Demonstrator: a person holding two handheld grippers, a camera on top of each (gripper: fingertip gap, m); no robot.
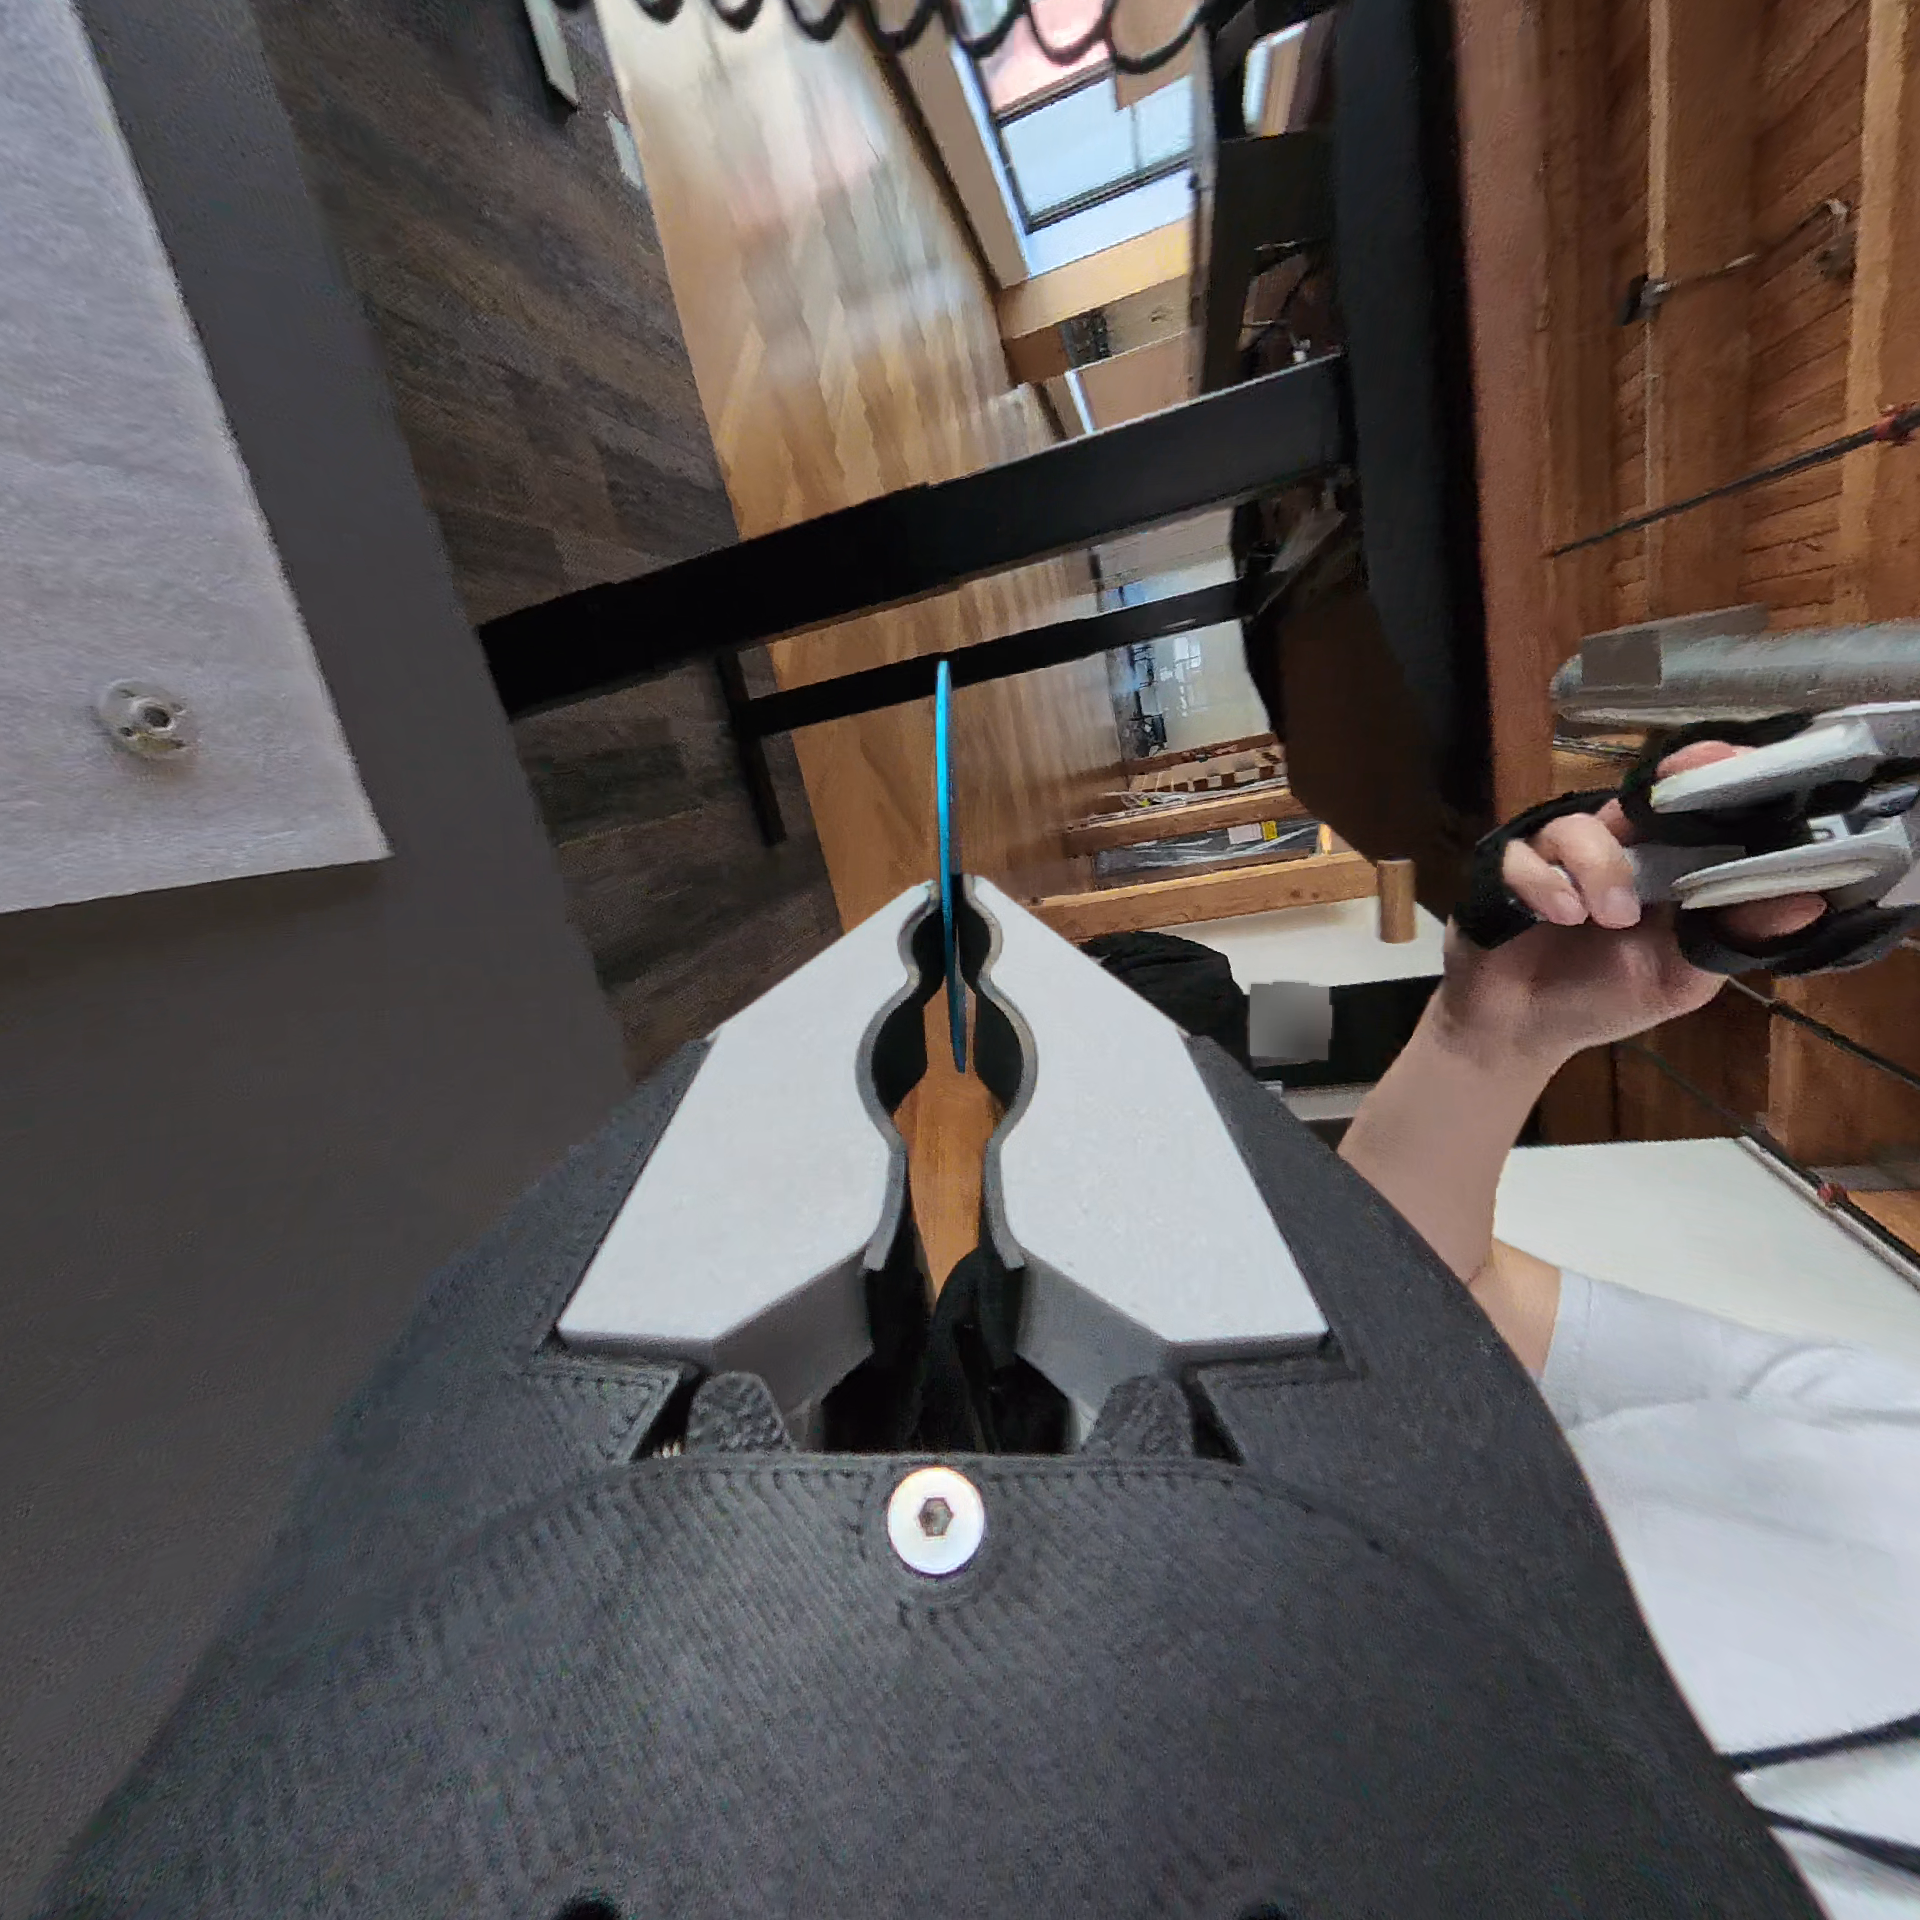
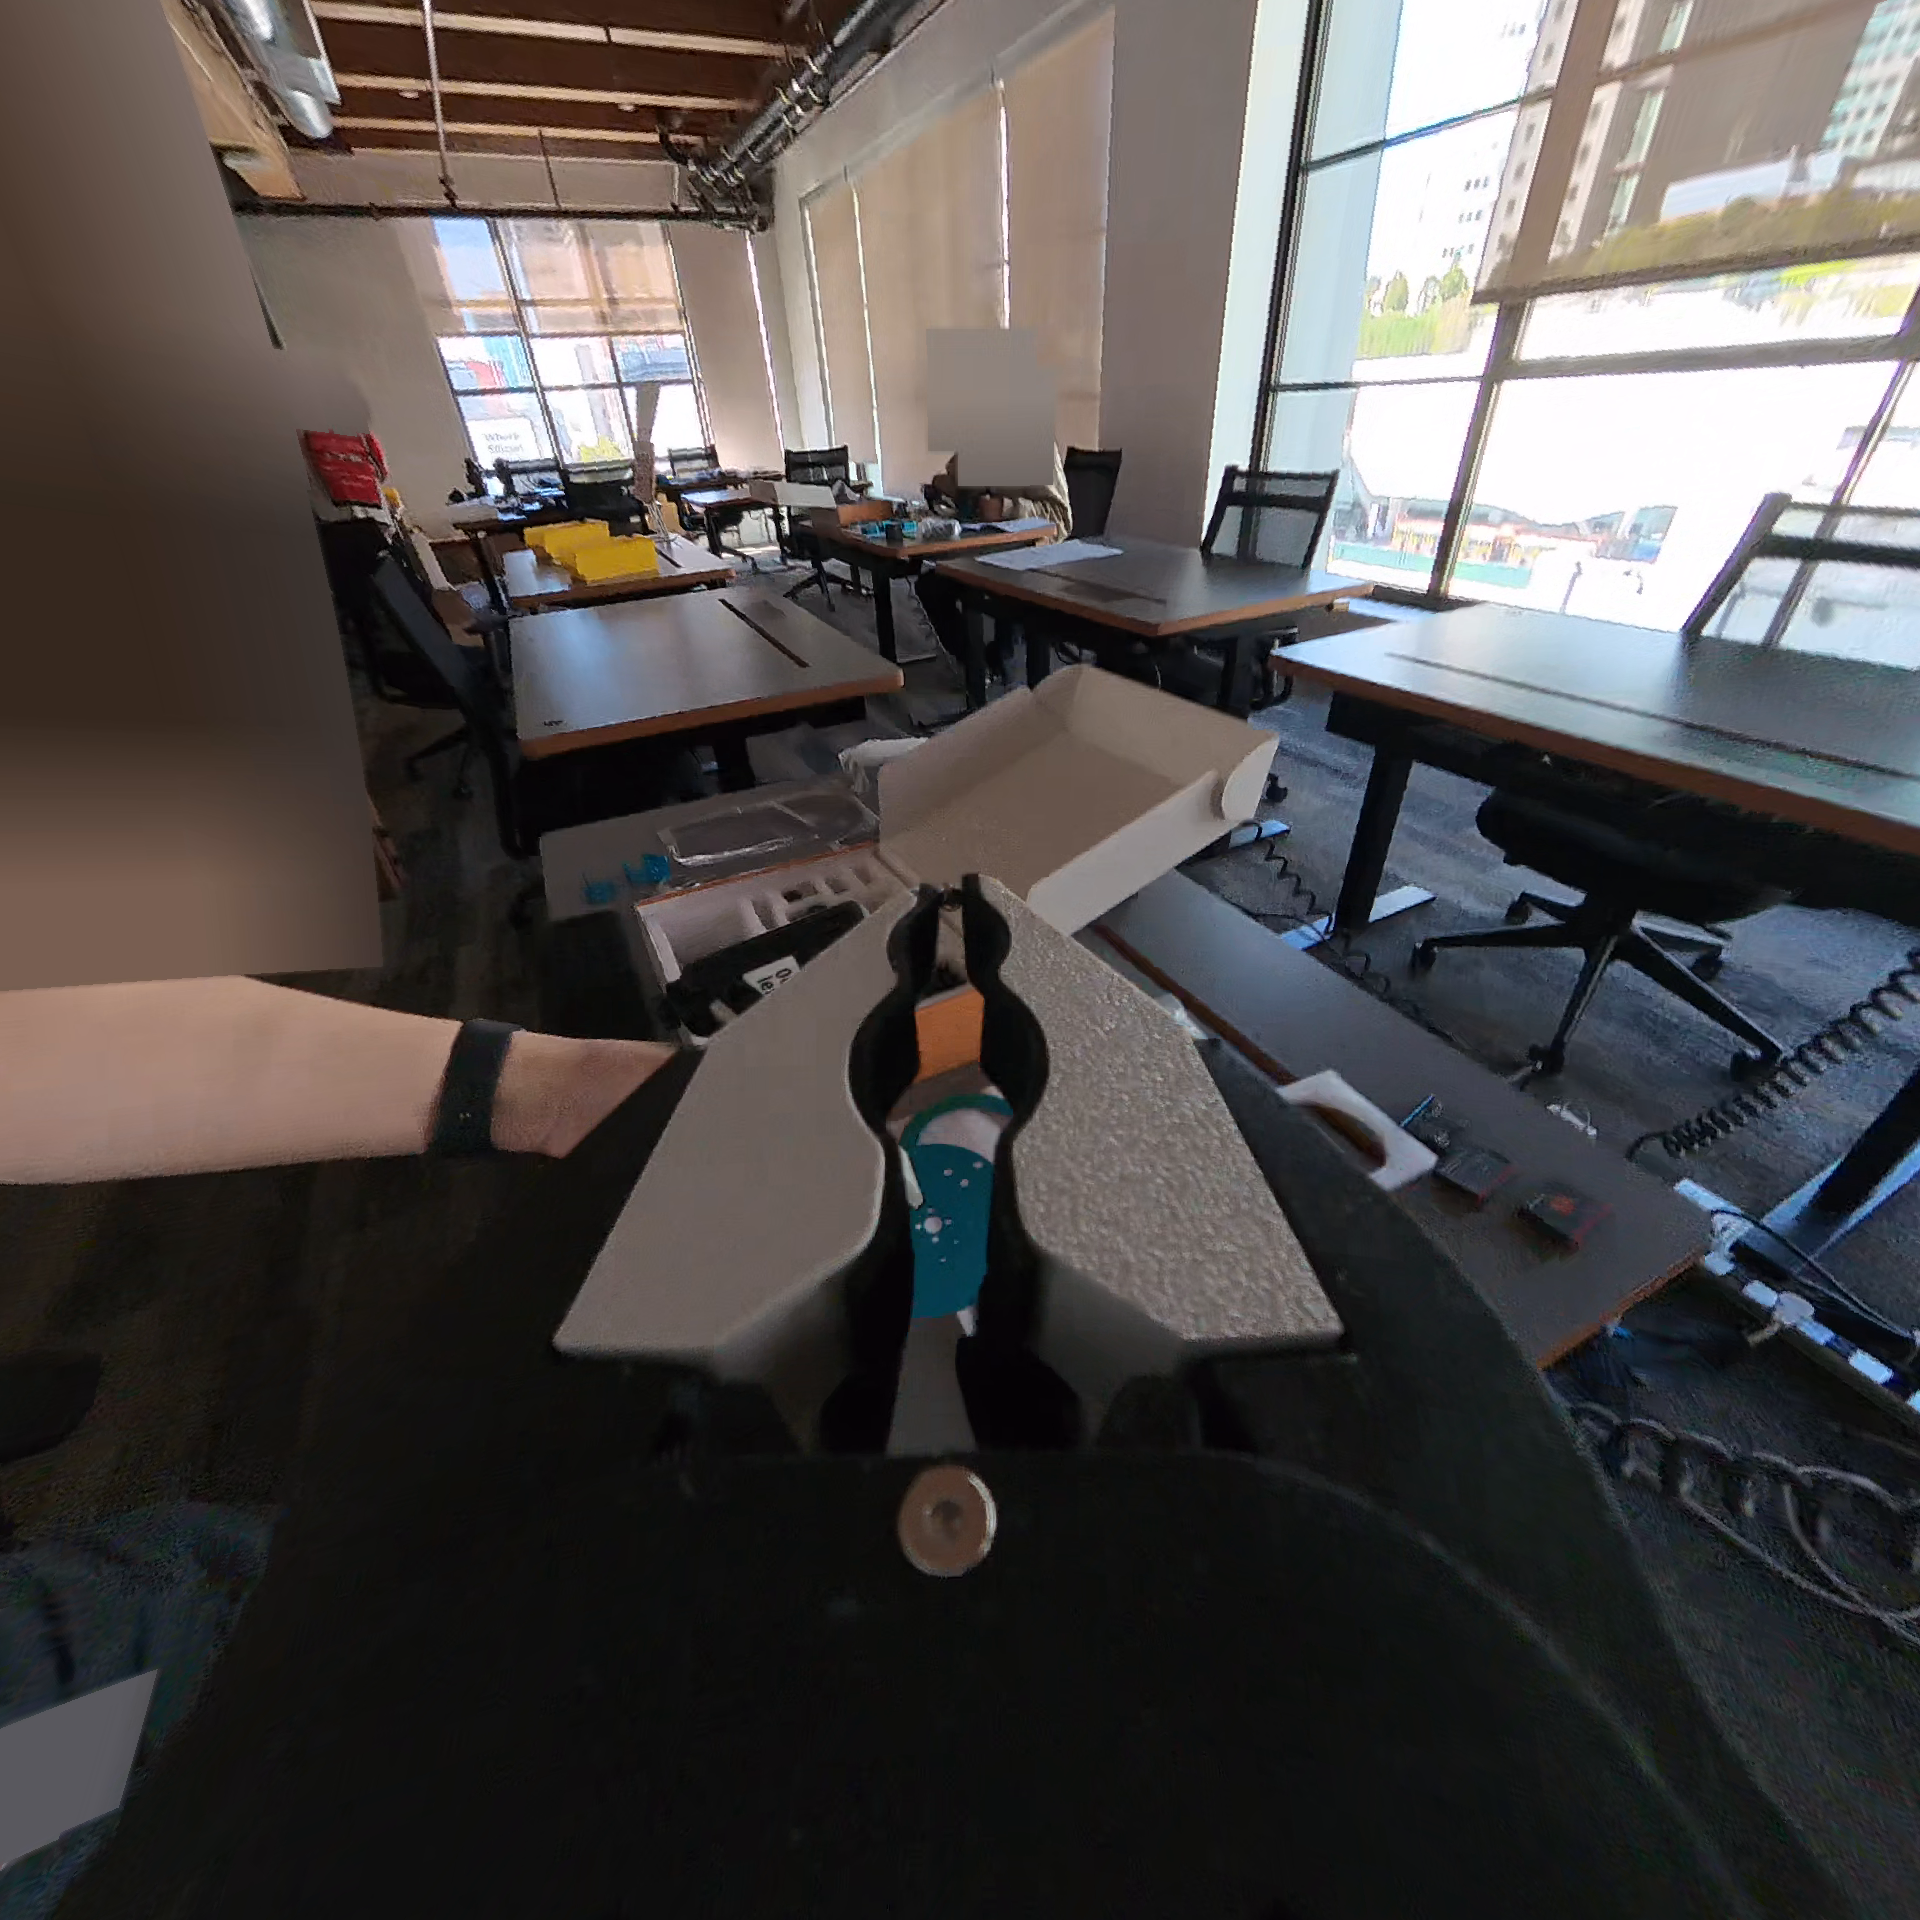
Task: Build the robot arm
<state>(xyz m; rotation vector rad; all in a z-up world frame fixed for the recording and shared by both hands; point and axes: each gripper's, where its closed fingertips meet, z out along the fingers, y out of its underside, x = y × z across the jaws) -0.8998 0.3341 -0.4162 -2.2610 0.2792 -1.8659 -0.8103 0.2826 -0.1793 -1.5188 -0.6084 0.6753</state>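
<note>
In the left wrist view my left gripper (image 1: 951,899) is shut on a thin blue disc (image 1: 943,790). The disc is seen edge-on and sticks out past the fingertips. The right gripper (image 1: 1766,821) shows at the right edge, held in a gloved hand (image 1: 1579,914). In the right wrist view my right gripper (image 2: 951,891) has its tips almost touching, and I cannot tell whether anything is between them. Through the gap between its fingers I see a teal disc with white dots (image 2: 945,1226). A bare forearm with a black wristband (image 2: 473,1086) reaches in from the left.
An open white box lid (image 2: 1081,790) stands just beyond the right fingertips, over a foam-lined box with black parts (image 2: 758,956). Small black boxes (image 2: 1558,1210) and a white foam piece (image 2: 1351,1132) lie on the desk edge. Desks, office chairs (image 2: 1621,862) and floor cables surround. Across from one pair of fingers to the other is roughly 25 centimetres.
</note>
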